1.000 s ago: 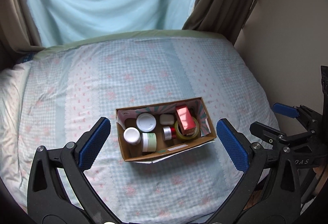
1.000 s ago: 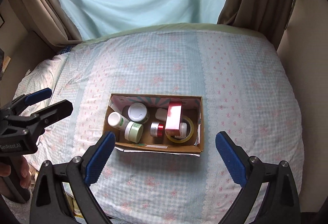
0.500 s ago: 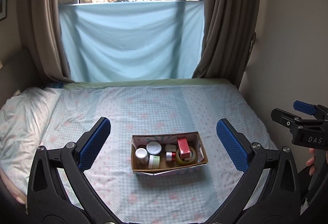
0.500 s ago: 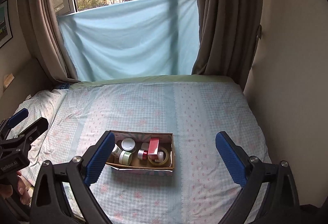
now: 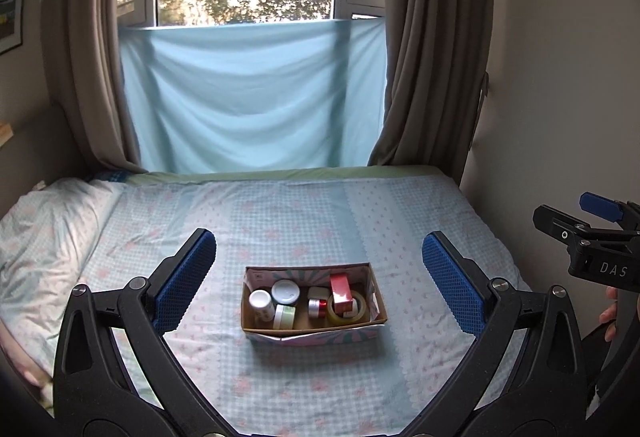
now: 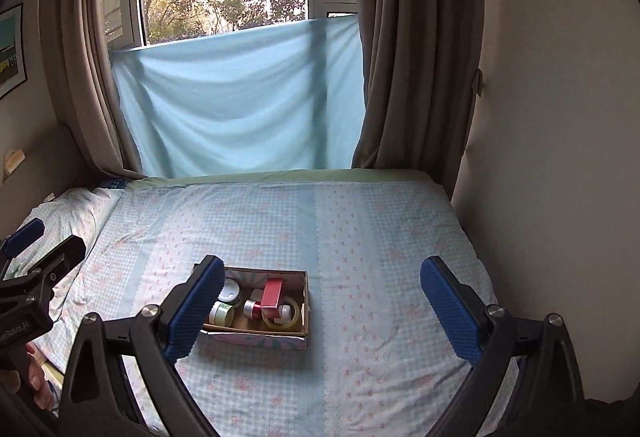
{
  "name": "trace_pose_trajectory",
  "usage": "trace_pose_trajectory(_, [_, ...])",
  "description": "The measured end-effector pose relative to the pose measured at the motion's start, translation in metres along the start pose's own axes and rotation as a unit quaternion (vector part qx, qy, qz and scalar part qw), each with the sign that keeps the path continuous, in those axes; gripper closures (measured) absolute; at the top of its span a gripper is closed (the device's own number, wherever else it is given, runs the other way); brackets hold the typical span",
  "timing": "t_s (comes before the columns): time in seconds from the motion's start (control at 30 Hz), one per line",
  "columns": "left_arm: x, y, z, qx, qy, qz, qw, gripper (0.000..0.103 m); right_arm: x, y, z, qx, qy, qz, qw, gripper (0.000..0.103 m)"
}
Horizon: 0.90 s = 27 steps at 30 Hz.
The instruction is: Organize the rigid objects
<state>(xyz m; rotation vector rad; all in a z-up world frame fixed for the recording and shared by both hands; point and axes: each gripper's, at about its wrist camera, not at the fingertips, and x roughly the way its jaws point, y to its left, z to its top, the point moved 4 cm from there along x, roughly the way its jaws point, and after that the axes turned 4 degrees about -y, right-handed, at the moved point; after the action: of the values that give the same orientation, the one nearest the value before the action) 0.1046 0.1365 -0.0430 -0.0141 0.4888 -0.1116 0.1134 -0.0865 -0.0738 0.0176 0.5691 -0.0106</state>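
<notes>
Box sits dead ahead of my left hand-held gripper, long axis crosswise; right hand-held gripper sees it left of centre. Both wide, empty.

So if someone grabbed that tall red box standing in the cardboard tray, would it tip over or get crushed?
The tall red box is narrow for its height, so a sideways nudge would probably tip it. The yellowish tape roll around its base may steady it a little. It looks like thin card, so likely light and easily dented.
</notes>
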Motion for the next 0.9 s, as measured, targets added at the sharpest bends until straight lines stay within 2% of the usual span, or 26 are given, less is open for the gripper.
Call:
trace_pose_trajectory(0.33, [-0.0025,-0.0044,-0.0024,-0.002,-0.004,-0.002,1.0,0.0,-0.0077,-0.0052,0.0031,-0.005,-0.016,-0.004,1.0,0.005])
trace_pose_trajectory(0.9, [-0.0021,-0.0007,-0.0028,-0.009,-0.009,0.005,0.9999,0.0,-0.0046,-0.0028,0.006,-0.009,-0.016,0.0,1.0,0.005])
